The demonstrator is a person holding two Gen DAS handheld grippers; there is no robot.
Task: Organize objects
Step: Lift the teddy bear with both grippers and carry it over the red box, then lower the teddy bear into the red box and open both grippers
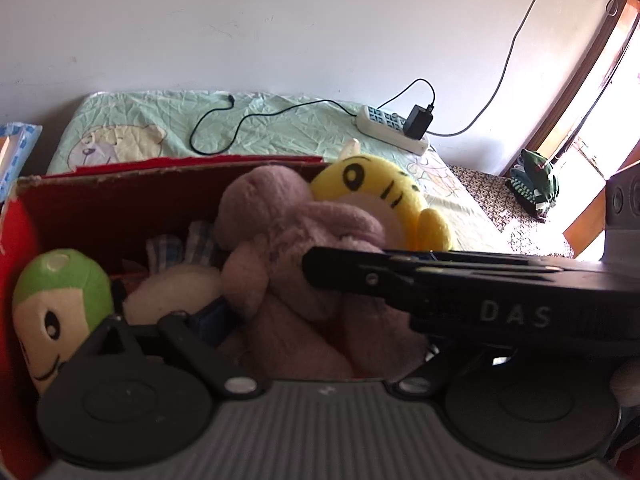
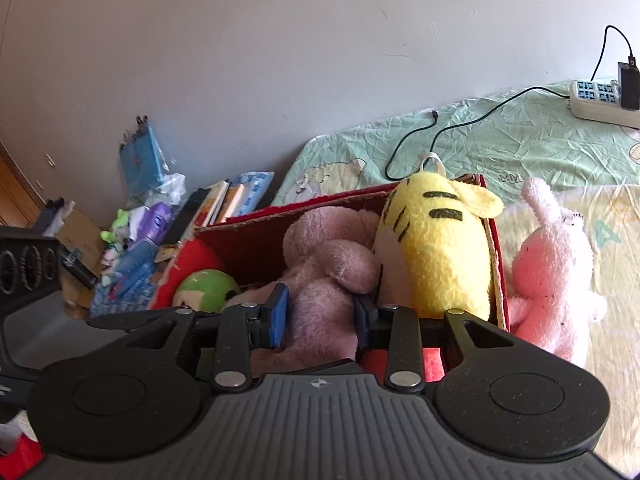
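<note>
A red cardboard box (image 1: 100, 208) (image 2: 248, 248) on the bed holds several plush toys. A mauve plush (image 1: 288, 240) (image 2: 320, 264) lies in its middle. A yellow striped tiger (image 1: 372, 188) (image 2: 436, 248) leans at the right end and a green-headed doll (image 1: 60, 300) (image 2: 208, 288) sits at the left end. My right gripper (image 2: 320, 312) (image 1: 312, 268) is shut on the mauve plush, with its blue pads (image 2: 280, 312) pressed into the body. My left gripper (image 1: 316, 316) stands open low in the box; its right finger is hidden under the right gripper. A pink rabbit (image 2: 552, 272) sits outside the box.
The box rests on a pale green bedsheet (image 1: 280, 124). A white power strip (image 1: 394, 128) (image 2: 600, 104) with a black charger and loose cable lies near the wall. Books and bags (image 2: 160, 220) are piled left of the bed. A green bundle (image 1: 536, 180) sits by the bright window.
</note>
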